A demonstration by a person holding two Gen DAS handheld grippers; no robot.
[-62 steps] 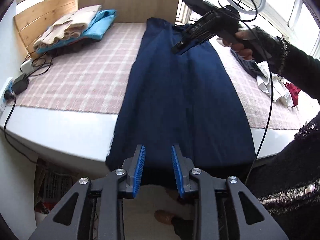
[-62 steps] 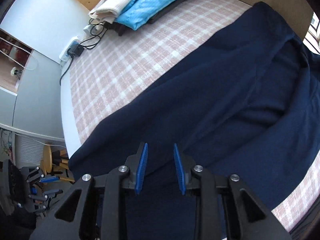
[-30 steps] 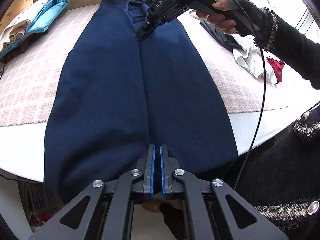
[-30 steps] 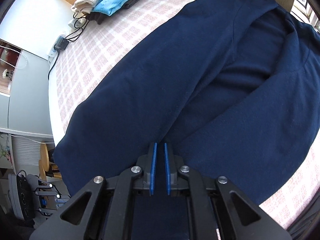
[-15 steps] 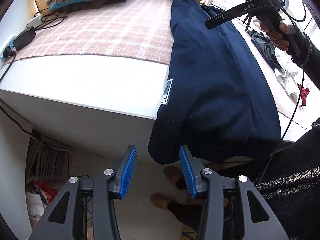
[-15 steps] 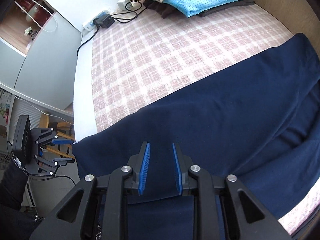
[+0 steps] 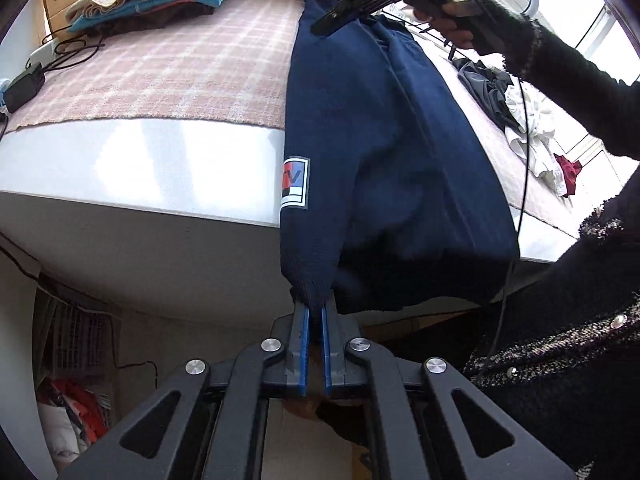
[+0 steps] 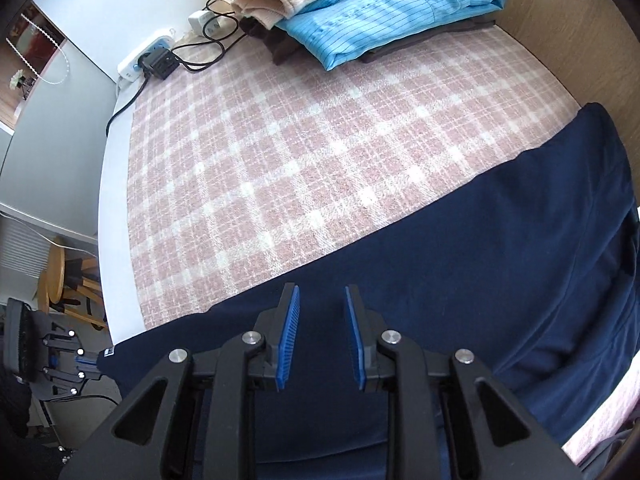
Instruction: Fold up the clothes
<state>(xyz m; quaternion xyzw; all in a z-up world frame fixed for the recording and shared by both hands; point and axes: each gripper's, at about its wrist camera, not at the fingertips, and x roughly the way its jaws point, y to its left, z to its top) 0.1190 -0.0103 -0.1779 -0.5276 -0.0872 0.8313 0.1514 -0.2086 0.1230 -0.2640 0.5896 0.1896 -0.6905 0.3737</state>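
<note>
Since half a second ago: left gripper [image 7: 315,312] gone from wide apart in the air below the bed edge to clamped on the hanging corner of the navy garment [image 7: 380,152], blue pads pinching the dark knit between them; jaws just been closing. Garment now lying lengthwise across the pink checked blanket [image 7: 180,68], near end drooping over the white edge of the bed [image 7: 140,160], small red, white and blue label [image 7: 295,182] showing on the overhanging part. Right gripper [image 8: 322,322] hovering over the garment's far end with jaws parted, nothing between the blue pads, navy cloth beneath them; in the left wrist view, held by a hand [image 7: 460,30] in a black fuzzy sleeve. Jaws of the right gripper wider than a second ago. Stack of folded clothes [image 8: 360,4], cream on top of blue on top of dark, at the far corner of the blanket, well apart from the garment. Power strip [image 8: 146,54] with plugged cables beside that stack. Heap of unfolded clothes [image 7: 516,108] on the far side of the navy garment.
</note>
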